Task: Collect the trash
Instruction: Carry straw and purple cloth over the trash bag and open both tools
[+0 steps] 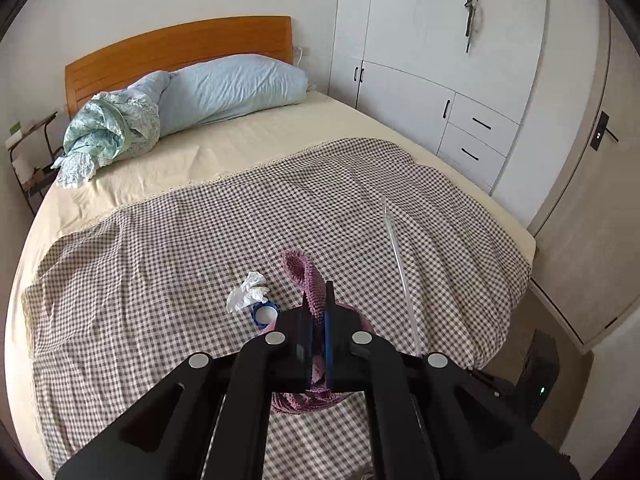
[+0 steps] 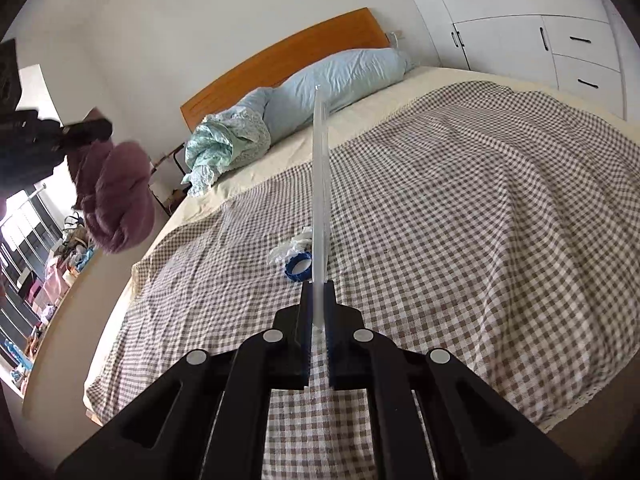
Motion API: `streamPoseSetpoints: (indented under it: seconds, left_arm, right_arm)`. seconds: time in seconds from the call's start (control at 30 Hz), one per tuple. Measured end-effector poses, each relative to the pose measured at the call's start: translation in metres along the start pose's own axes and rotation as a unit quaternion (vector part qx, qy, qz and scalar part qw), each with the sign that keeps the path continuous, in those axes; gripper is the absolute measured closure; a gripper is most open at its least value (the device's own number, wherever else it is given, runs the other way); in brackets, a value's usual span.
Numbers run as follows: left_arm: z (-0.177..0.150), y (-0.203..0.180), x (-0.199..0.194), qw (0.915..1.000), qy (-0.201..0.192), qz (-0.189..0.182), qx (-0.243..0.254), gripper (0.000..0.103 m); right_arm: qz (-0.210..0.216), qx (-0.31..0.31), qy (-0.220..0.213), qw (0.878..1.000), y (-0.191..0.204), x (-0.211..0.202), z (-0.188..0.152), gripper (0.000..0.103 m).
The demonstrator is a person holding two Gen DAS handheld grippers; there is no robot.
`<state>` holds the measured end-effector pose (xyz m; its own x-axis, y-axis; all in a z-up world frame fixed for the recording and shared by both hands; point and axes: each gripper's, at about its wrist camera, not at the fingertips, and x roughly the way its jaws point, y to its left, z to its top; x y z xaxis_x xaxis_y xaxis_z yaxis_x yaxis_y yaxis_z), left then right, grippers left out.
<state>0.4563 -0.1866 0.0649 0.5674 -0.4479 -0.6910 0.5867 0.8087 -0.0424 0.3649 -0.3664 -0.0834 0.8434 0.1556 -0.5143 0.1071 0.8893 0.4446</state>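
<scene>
My left gripper (image 1: 319,300) is shut on a purple fuzzy sock (image 1: 306,276) and holds it above the checkered blanket (image 1: 200,240); the sock also hangs from it in the right wrist view (image 2: 116,196). My right gripper (image 2: 319,300) is shut on a long clear plastic straw (image 2: 321,184) that points forward along the fingers; the straw also shows in the left wrist view (image 1: 398,260). A crumpled white tissue (image 1: 246,290) and a blue bottle cap (image 1: 264,315) lie together on the blanket, also in the right wrist view: the tissue (image 2: 290,248), the cap (image 2: 298,267).
The bed has a cream sheet (image 1: 240,140), a blue pillow (image 1: 236,88), a bundled green quilt (image 1: 108,132) and a wooden headboard (image 1: 180,48). White wardrobes (image 1: 440,60) stand on the right, a small side table (image 1: 28,148) on the left.
</scene>
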Motion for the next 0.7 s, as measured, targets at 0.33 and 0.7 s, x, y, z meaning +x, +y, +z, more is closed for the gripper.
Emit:
streamPoseSetpoints:
  seconds: [0.33,0.7]
  left_arm:
    - [-0.062,-0.113,-0.066,0.9951,-0.005,-0.098,0.013,0.102]
    - [-0.176,-0.299,-0.008,0.9614,0.096,-0.243,0.086,0.102]
  right_arm:
    - [-0.044,-0.121,0.074,0.989,-0.056,-0.151,-0.020,0.097]
    - [-0.182,-0.030,0.238,0.953,-0.227,-0.300,-0.223,0.097]
